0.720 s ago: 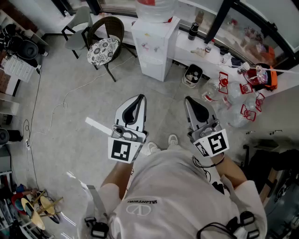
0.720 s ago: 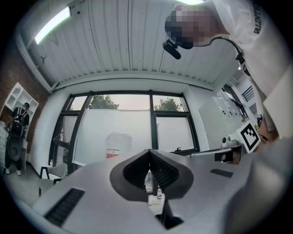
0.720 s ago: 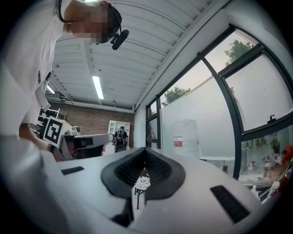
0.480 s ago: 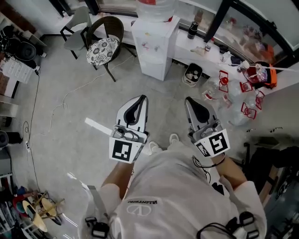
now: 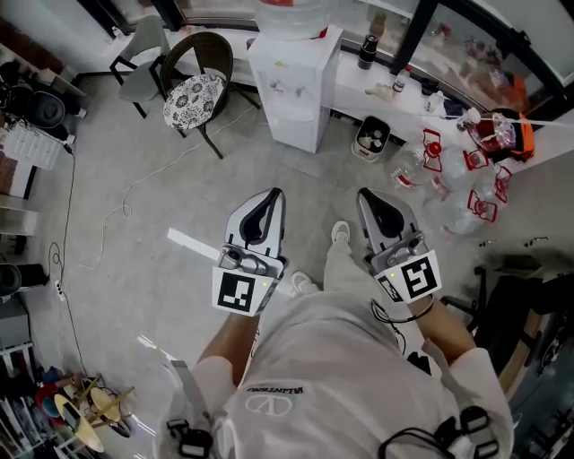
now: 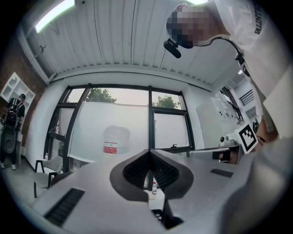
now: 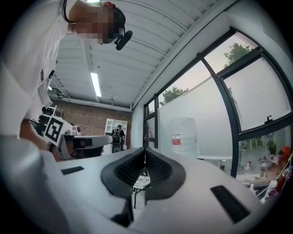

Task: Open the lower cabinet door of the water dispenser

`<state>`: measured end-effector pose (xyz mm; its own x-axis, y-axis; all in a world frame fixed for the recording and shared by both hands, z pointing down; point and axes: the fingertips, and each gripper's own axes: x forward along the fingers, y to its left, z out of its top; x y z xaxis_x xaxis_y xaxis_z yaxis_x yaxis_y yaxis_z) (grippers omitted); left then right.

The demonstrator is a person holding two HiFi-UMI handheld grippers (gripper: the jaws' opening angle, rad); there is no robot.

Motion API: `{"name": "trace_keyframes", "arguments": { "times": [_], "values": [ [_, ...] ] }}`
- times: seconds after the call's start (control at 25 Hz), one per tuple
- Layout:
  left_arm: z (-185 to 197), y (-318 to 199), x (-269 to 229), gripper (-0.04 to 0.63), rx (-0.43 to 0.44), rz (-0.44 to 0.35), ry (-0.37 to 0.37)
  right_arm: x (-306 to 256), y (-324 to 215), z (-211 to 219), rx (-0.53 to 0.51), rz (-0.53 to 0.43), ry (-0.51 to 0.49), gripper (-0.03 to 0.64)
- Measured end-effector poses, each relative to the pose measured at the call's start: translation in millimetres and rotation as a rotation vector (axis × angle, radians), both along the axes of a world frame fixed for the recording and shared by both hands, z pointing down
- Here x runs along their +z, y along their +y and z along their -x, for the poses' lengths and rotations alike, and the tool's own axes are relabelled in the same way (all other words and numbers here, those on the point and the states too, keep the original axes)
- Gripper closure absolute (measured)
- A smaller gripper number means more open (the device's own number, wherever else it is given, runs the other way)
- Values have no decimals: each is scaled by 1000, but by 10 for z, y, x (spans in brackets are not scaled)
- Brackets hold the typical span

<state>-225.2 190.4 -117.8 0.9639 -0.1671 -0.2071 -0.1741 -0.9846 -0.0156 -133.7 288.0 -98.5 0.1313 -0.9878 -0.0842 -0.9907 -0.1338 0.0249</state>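
I stand on a grey floor (image 5: 134, 224), holding a gripper out in front of me in each hand. My left gripper (image 5: 274, 192) has its jaws pressed together with nothing between them. My right gripper (image 5: 362, 192) is the same, closed and empty. The white water dispenser (image 5: 291, 81) stands well ahead of both, with a large bottle (image 5: 291, 11) on top. Its lower cabinet door (image 5: 289, 125) looks closed. A wicker chair (image 5: 199, 85) stands just to its left
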Motion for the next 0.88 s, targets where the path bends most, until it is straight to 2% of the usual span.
{"name": "trace_keyframes", "arguments": {
  "times": [0.4,0.52,0.68,0.88],
  "values": [
    [-504,-169,-56,594,-33,-4,6,37,-236,-561,-35,10,8,601],
    [-731,-278,-68,594,-43,-10,19,50,-359,-801,-50,16,11,601],
    [-1096,-383,-8,594,-57,11,-28,64,-508,-1144,-75,19,8,601],
    [-1565,-518,64,594,-83,-6,-34,221,-698,-1611,-106,29,-2,601]
  ]
}}
